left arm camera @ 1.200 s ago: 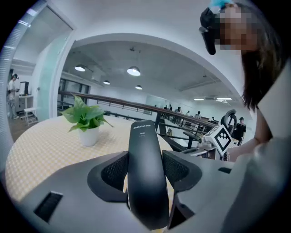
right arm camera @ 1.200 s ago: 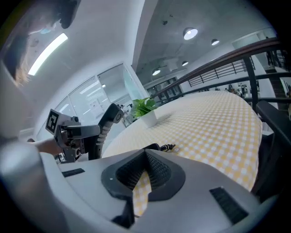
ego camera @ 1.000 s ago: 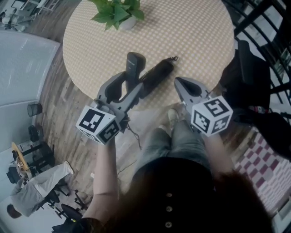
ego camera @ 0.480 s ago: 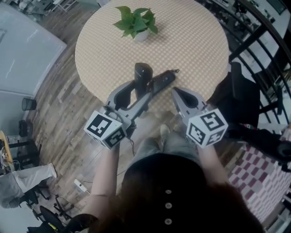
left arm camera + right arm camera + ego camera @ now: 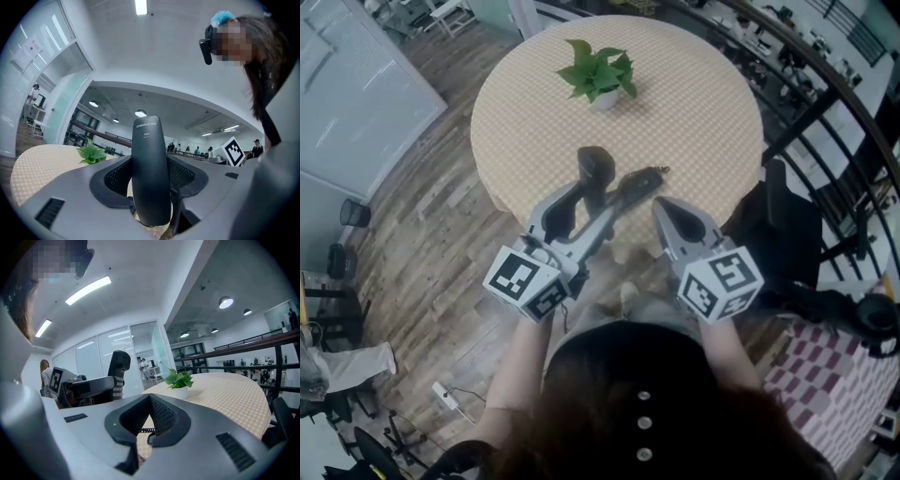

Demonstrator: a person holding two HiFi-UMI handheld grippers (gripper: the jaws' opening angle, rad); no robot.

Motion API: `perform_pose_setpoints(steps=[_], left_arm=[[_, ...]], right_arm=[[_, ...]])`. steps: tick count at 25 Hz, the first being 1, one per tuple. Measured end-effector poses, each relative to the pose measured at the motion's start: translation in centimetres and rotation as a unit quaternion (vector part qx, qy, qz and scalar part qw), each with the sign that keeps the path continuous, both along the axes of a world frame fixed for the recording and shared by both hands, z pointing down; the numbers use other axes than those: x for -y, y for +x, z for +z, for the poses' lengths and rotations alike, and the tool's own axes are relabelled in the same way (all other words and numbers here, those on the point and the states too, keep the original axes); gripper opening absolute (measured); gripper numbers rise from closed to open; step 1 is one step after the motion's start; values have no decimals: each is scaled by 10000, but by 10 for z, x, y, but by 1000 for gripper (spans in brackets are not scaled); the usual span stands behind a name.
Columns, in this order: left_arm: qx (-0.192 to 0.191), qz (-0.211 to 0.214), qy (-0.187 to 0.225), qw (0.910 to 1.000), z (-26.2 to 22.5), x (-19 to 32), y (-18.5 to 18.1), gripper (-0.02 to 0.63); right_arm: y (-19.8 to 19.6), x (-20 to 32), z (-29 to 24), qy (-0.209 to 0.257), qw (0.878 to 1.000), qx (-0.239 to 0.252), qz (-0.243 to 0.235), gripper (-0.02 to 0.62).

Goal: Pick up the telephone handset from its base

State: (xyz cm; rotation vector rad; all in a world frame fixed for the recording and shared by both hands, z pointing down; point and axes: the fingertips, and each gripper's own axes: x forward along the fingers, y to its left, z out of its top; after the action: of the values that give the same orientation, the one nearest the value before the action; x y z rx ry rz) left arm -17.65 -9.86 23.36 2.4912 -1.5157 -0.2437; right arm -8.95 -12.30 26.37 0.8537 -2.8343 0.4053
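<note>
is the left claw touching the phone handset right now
Touching. The left gripper view shows the left claw shut on the handset, pressing it from both sides with no gap.

I am logging: handset [image 5: 150,173] showing black; surface [image 5: 703,112] showing fine yellow-and-white check; plant [image 5: 598,67] showing green, pot [image 5: 603,98] white; left gripper [image 5: 602,189] and right gripper [image 5: 662,208] showing grey.

The round desk [image 5: 703,112], topped in a pale yellow check, stands on a wood-plank floor [image 5: 441,225]. A small potted plant [image 5: 600,75] sits toward its far side. A dark telephone base [image 5: 639,180] lies near the near edge.
</note>
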Motion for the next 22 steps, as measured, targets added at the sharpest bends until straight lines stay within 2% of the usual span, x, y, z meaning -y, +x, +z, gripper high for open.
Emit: perform_pose_setpoints(steps=[9,22], left_arm=[[4,34,130,9999,0,-20,8,245],[-3,133,-92,9999,15,-27,12,244]], right_arm=[[-8,-19,-10,125,9999,18,-73,8],[-8,-30,3,-1,10000,-89,-10,8]])
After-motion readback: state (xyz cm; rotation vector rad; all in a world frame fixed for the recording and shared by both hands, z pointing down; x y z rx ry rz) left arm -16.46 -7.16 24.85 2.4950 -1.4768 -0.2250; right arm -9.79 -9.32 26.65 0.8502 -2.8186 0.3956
